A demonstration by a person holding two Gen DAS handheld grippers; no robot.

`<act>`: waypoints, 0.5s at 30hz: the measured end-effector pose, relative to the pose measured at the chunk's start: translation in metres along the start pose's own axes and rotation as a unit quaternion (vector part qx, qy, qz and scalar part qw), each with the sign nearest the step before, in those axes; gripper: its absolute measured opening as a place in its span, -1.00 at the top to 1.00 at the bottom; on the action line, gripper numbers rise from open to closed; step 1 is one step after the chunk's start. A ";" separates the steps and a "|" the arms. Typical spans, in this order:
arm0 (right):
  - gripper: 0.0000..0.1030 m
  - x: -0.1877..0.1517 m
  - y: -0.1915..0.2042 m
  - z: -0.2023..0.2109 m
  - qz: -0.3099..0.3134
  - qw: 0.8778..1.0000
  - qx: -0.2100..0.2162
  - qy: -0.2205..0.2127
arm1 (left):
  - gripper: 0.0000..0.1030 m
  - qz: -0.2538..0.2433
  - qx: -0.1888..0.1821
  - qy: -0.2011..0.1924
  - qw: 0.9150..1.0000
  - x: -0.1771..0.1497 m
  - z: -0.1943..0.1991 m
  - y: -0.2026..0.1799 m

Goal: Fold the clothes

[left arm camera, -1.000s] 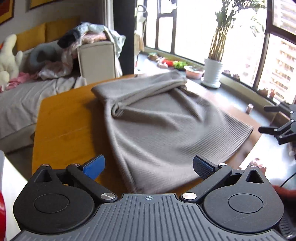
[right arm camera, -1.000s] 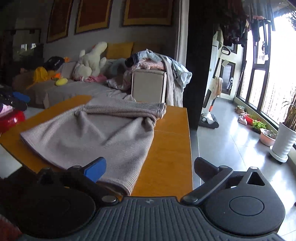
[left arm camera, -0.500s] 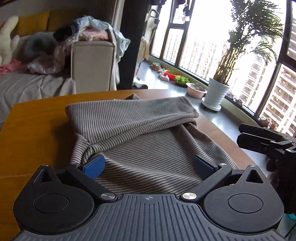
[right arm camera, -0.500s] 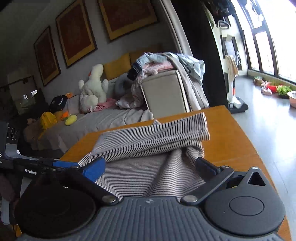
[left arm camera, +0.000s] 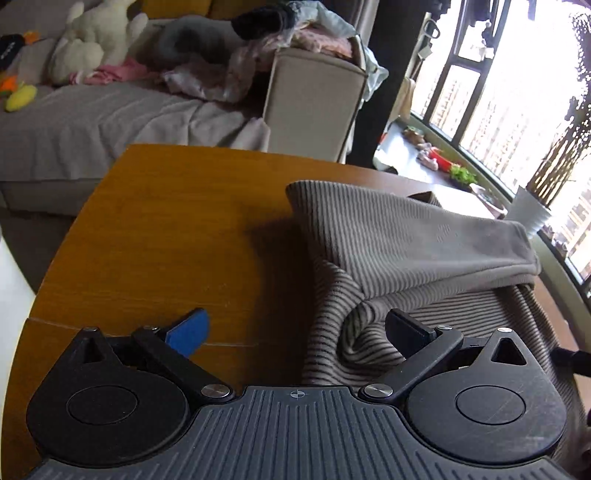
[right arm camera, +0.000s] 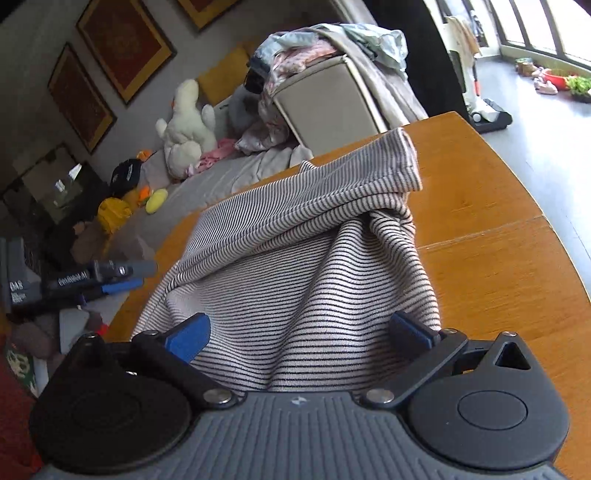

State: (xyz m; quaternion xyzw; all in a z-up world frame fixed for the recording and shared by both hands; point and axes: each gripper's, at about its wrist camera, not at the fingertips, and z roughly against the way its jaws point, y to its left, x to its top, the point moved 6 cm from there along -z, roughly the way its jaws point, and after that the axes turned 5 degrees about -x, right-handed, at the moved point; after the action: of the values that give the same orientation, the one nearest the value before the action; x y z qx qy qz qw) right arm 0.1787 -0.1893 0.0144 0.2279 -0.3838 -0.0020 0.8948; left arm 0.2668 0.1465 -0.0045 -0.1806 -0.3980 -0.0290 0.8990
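A beige garment with thin dark stripes [left arm camera: 413,251] lies partly folded on the wooden table [left arm camera: 177,229], its top layer turned over the lower part. My left gripper [left arm camera: 295,330] is open, low over the garment's left edge, its right finger [left arm camera: 406,332] against a rolled fold. In the right wrist view the same garment [right arm camera: 303,266] fills the middle. My right gripper [right arm camera: 303,336] is open with the cloth lying between its fingers. The left gripper [right arm camera: 92,280] shows at the left of that view.
A grey sofa [left arm camera: 92,118] with plush toys [left arm camera: 92,44] and a pile of clothes [left arm camera: 288,33] on a beige box [left arm camera: 314,107] stands beyond the table. Windows and a potted plant [left arm camera: 532,218] are to the right. The table's curved edge [right arm camera: 554,229] drops to the floor.
Both grippers have moved forward and down to the garment's folded end. The left one swung left toward its left edge. Both stay open.
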 end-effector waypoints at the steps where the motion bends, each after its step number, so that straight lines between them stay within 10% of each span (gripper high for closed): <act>1: -1.00 0.002 0.003 -0.002 0.008 1.000 -0.003 0.005 | -1.00 -0.013 -0.017 -0.011 1.000 0.005 0.004 -0.012; 4: -0.93 0.013 0.012 -0.005 0.035 0.999 -0.018 0.012 | -1.00 -0.048 -0.072 -0.031 0.996 0.014 0.006 -0.052; 9: 0.05 0.059 0.046 0.006 0.198 0.977 -0.074 -0.038 | -1.00 -0.068 -0.088 -0.025 0.994 0.000 -0.040 -0.077; 15: 0.16 0.129 0.059 -0.057 0.208 0.974 -0.080 -0.036 | -1.00 -0.028 -0.084 -0.052 0.995 -0.009 -0.046 -0.058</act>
State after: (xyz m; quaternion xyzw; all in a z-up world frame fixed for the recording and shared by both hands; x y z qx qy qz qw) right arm 0.2990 -0.1367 0.0931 0.0707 -0.4531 0.1455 0.8767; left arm 0.2818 0.0758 -0.0214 -0.2454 -0.4454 -0.0784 0.8575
